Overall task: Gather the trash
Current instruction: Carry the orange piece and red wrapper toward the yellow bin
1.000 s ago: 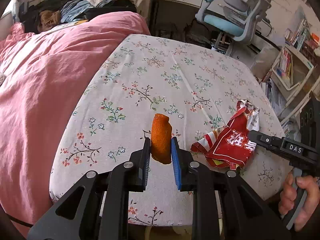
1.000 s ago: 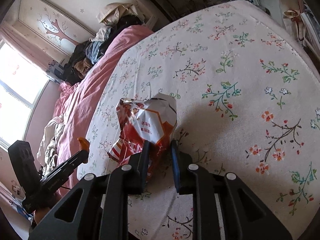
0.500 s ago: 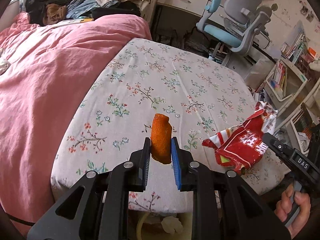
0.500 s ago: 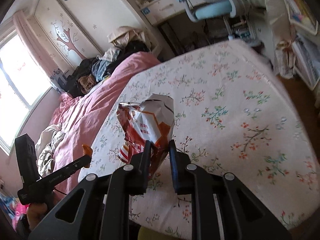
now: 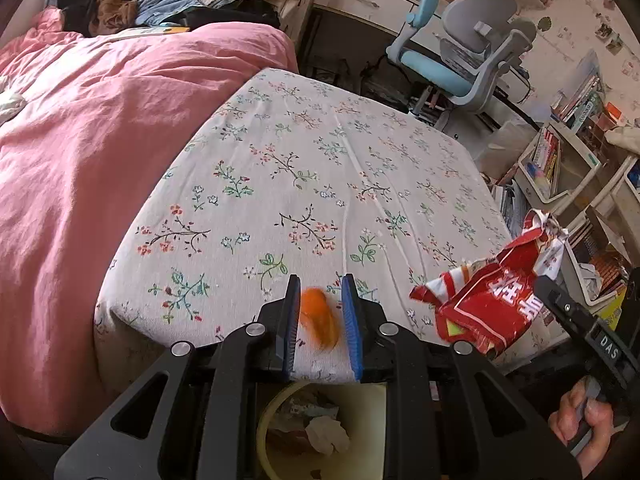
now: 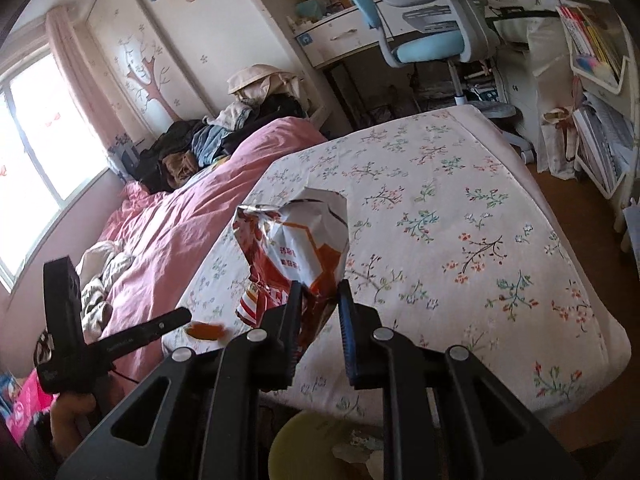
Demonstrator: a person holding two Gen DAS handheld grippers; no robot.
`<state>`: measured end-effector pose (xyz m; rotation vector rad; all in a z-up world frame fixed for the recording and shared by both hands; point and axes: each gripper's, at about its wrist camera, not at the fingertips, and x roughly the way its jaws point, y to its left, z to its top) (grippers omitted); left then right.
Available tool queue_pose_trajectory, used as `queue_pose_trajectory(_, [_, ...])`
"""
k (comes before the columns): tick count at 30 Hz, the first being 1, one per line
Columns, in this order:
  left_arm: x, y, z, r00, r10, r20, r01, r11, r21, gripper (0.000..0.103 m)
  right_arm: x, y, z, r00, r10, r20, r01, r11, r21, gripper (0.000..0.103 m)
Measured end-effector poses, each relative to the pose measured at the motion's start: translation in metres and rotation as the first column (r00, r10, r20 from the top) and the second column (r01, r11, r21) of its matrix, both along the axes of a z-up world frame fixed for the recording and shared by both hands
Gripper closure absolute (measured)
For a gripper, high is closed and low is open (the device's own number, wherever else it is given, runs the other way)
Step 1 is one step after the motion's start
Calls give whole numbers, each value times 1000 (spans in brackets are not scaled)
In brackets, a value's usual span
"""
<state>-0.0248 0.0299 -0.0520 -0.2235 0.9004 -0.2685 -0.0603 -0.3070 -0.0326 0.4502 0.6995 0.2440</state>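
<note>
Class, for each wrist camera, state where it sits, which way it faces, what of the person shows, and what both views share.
Left wrist: on the left gripper, looking down across the bed to the desk chair; shows its fingers and the hand holding the right gripper.
Right wrist: on the right gripper, facing across the bed toward the desk; shows its fingers clamping the snack bag.
Shared: bed, bag, orange peel, bin.
</note>
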Motion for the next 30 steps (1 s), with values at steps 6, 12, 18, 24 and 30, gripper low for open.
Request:
queue_pose_trajectory(6, [-9, 1, 1, 1000, -7, 5, 7, 1000, -9, 83, -8, 5, -3, 1000, 25, -9, -25, 999, -21, 84])
queue_pose_trajectory(12, [-11, 2, 2, 1000, -10, 6, 10, 1000, -14, 83, -11, 9, -6, 999, 32, -18, -32, 999, -28, 84])
queue_pose_trajectory(18, [-12, 2, 2, 1000, -9, 7, 9, 1000, -14, 83, -12, 10, -7, 999, 31, -19, -32, 999, -31, 84])
queue_pose_trajectory(24, [-12, 2, 2, 1000, -9, 6, 9, 1000, -14, 83, -14, 11, -7, 999, 34, -12, -34, 999, -29, 84])
queue_pose_trajectory(30, [-18, 4, 1, 1000, -11, -3, 11, 1000, -26, 83, -19, 12, -6, 999, 43, -2, -43, 999, -25, 84])
